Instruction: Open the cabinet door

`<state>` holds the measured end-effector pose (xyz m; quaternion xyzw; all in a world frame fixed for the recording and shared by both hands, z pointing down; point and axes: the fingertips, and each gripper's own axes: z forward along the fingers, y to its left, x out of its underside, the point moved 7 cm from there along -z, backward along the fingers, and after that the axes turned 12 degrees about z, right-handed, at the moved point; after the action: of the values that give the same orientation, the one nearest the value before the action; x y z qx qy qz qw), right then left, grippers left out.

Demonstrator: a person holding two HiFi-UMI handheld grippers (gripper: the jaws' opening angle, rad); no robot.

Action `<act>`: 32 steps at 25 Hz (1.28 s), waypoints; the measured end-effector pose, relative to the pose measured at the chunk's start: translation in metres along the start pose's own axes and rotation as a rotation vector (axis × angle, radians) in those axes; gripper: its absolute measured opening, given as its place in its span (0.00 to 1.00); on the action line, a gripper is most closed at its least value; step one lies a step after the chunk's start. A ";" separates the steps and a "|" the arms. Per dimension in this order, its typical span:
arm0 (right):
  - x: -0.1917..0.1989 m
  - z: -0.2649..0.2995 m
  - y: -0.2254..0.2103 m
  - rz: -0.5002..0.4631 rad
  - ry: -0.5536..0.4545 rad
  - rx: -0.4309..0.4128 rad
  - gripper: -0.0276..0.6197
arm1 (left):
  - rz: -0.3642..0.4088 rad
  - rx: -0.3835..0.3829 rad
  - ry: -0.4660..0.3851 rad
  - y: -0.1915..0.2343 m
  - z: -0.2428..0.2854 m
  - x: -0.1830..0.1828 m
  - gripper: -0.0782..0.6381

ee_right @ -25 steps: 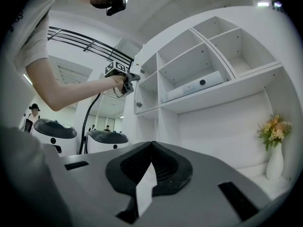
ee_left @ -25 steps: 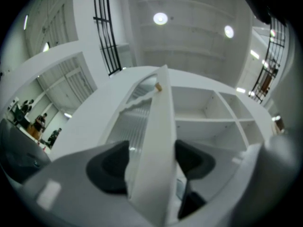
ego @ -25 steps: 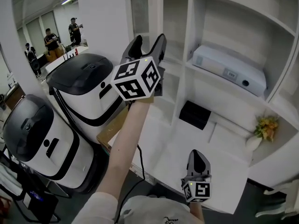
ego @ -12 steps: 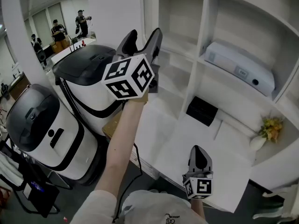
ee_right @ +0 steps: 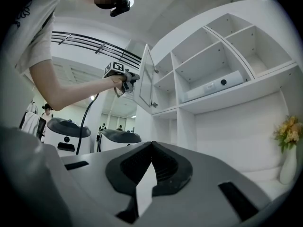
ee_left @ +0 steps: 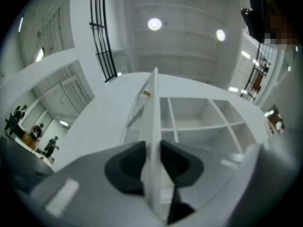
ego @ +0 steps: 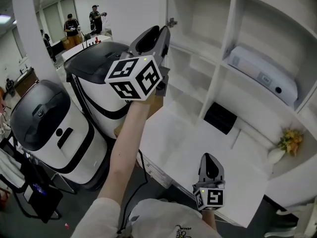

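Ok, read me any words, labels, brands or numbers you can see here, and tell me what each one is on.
No text here can be read.
Projector on the shelf: a small label on its front, too small to read.
Shirt: a small print near the bottom edge of the head view, too blurred to read.
Two marker cubes: black-and-white square patterns, not words.
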<state>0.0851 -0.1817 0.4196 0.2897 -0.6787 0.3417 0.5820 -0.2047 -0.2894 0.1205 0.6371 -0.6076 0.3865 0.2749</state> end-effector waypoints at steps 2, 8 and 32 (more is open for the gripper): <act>0.000 0.000 -0.002 0.007 -0.001 0.003 0.04 | 0.012 -0.012 0.001 0.003 -0.003 -0.001 0.25; 0.003 0.006 0.003 0.008 0.007 -0.021 0.04 | 0.085 -0.062 0.021 0.017 -0.011 -0.005 0.23; -0.034 0.090 0.068 -0.098 -0.038 -0.262 0.04 | 0.208 -0.160 0.118 0.075 -0.029 -0.012 0.21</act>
<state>-0.0168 -0.2136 0.3695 0.2505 -0.7134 0.2157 0.6179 -0.2833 -0.2671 0.1180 0.5227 -0.6822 0.3999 0.3186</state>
